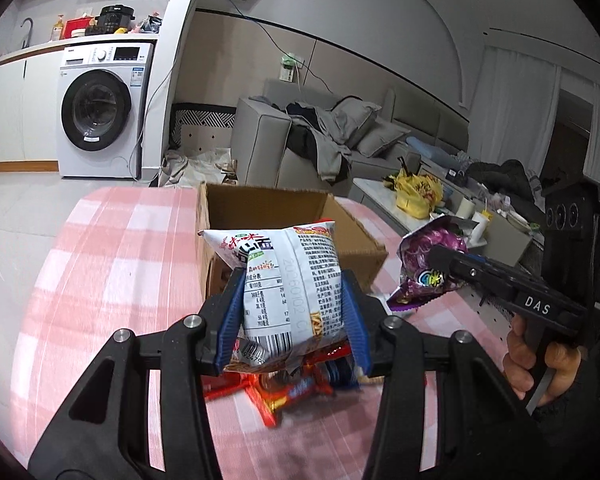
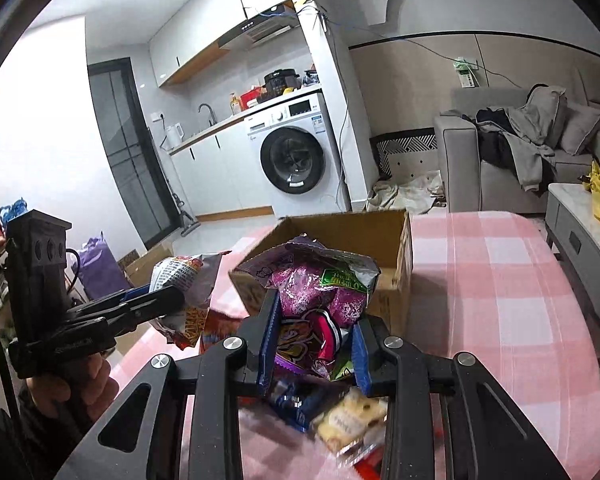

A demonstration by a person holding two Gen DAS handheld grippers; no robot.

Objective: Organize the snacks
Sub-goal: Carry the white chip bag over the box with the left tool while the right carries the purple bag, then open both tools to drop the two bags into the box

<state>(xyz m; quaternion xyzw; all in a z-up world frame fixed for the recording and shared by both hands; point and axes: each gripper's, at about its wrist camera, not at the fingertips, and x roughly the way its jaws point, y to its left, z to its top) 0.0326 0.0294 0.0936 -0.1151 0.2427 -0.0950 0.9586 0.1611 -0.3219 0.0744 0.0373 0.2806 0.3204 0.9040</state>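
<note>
My left gripper (image 1: pixel 294 312) is shut on a white snack bag (image 1: pixel 284 280) and holds it above the pink checked table, just in front of an open cardboard box (image 1: pixel 352 236). My right gripper (image 2: pixel 316 340) is shut on a purple snack bag (image 2: pixel 316 292) and holds it in front of the same box (image 2: pixel 400 240). The right gripper also shows in the left wrist view (image 1: pixel 436 256) with the purple bag (image 1: pixel 424 276), to the right of the box. The left gripper (image 2: pixel 168 300) with the white bag (image 2: pixel 184 280) shows at the left in the right wrist view.
Red and blue snack packets (image 1: pixel 296 392) lie on the table under my left gripper. A dark blue packet (image 2: pixel 300 400) and a pale packet (image 2: pixel 348 420) lie under my right gripper. A grey sofa (image 1: pixel 268 140), a washing machine (image 1: pixel 100 112) and a low table with a yellow bag (image 1: pixel 416 196) stand beyond.
</note>
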